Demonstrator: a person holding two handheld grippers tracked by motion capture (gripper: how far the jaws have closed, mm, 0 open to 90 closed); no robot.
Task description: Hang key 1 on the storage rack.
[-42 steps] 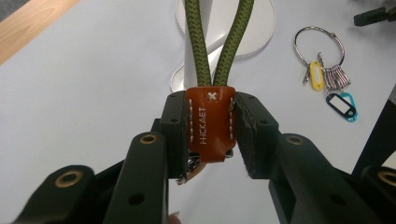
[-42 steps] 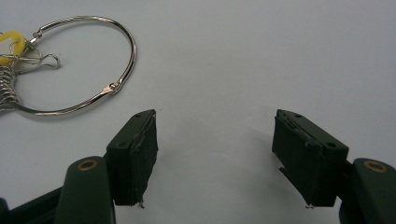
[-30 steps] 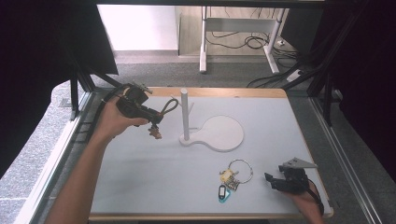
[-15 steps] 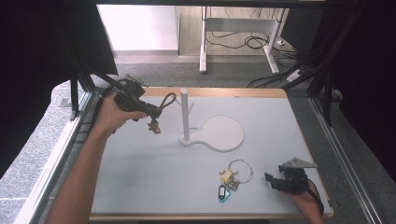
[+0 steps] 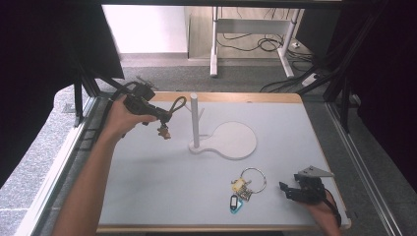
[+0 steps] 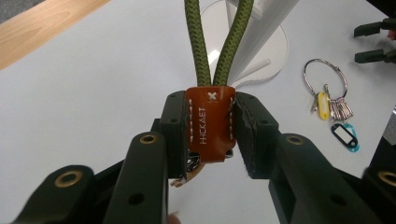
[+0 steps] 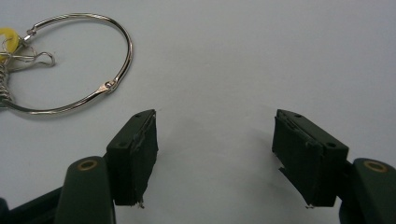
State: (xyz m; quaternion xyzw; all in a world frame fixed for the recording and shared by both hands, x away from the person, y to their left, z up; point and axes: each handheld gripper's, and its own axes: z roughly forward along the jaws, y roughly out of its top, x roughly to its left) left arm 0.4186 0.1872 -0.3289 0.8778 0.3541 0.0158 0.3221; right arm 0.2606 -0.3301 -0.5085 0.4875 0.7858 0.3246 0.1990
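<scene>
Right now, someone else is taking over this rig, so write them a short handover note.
Left gripper: shut on the brown leather tab of the green rope loop, held up beside the white post, not yet over it.
Right gripper: open, empty, low over the table, just right of the key ring.
Likely left: hang the loop on the post; the key ring lies untouched.

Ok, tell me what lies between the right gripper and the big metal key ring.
Nothing: in the right gripper view, only bare white table separates the open right gripper from the metal key ring. The high view agrees.
</scene>
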